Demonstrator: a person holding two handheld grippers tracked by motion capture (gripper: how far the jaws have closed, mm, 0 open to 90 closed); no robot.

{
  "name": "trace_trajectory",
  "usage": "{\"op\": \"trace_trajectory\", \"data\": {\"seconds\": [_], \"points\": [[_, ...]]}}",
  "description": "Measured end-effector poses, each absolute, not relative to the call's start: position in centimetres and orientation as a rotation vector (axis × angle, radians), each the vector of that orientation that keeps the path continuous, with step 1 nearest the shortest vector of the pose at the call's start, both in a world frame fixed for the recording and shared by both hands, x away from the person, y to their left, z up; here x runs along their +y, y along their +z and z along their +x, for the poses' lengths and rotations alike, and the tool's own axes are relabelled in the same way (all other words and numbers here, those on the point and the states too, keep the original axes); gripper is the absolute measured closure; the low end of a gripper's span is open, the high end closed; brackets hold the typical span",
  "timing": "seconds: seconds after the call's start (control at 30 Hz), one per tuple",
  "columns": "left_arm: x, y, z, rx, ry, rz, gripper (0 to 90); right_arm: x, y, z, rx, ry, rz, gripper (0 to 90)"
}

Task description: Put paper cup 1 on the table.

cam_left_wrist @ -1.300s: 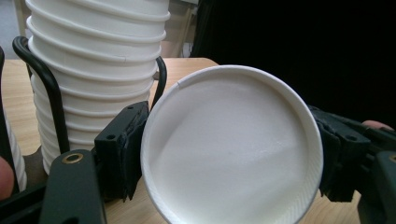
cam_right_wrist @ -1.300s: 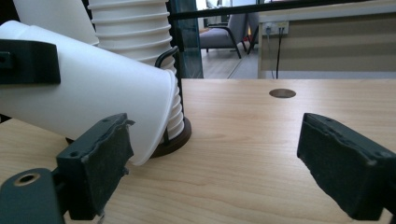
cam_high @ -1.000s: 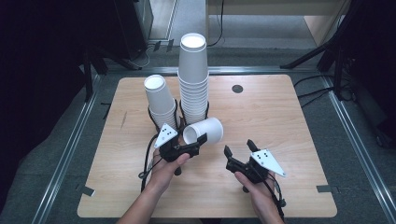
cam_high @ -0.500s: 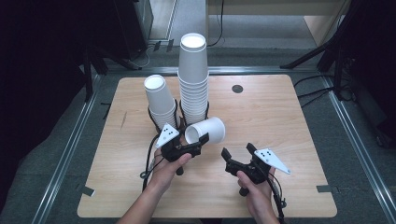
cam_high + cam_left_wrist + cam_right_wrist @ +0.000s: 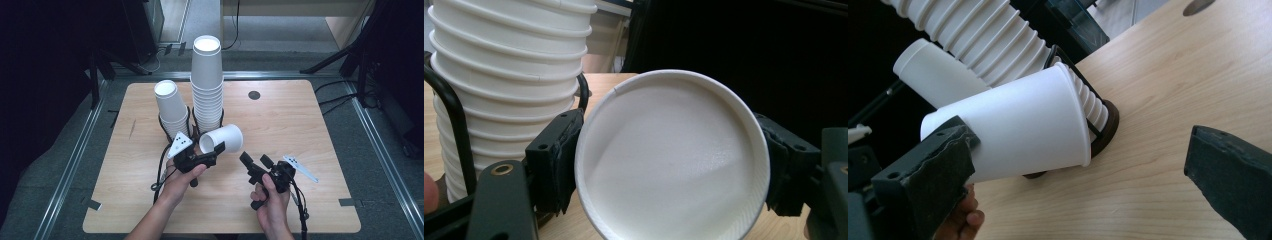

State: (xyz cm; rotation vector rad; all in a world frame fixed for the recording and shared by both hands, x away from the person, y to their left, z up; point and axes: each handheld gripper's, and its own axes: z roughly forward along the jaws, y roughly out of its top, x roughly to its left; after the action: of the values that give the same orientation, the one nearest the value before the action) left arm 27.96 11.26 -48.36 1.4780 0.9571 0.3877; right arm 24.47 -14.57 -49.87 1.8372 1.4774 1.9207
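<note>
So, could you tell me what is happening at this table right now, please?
A person is working with two hand-held grippers at a light wooden table. The left gripper is shut on a single white paper cup, held on its side in front of a tall stack of white paper cups in a black wire holder. A shorter white cup stack stands beside it. The right gripper is open, pointing toward the held cup.

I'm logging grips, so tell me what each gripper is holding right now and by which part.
The left gripper holds a single paper cup on its side, jaws clamped across its base end. The right gripper is open, holding nothing.
</note>
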Motion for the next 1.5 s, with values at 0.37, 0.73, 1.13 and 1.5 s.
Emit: {"op": "trace_trajectory", "data": {"seconds": [0.37,0.73,1.13,1.5], "points": [[11.2,-48.4,27.8,0.944,0.382,1.480,23.7,-13.7,-50.1,25.0,1.322,2.059,2.120,0.0],[10.9,-48.5,27.6,0.918,0.383,1.503,23.7,-12.6,-49.9,25.3,1.112,2.163,2.414,0.0],[10.7,-48.5,27.4,0.908,0.395,1.504,23.7,-11.5,-49.8,25.8,0.856,2.312,2.682,0.0],[10.7,-48.3,27.2,0.889,0.405,1.498,23.7,-10.4,-50.6,26.7,0.735,2.298,2.811,0.0]]}}
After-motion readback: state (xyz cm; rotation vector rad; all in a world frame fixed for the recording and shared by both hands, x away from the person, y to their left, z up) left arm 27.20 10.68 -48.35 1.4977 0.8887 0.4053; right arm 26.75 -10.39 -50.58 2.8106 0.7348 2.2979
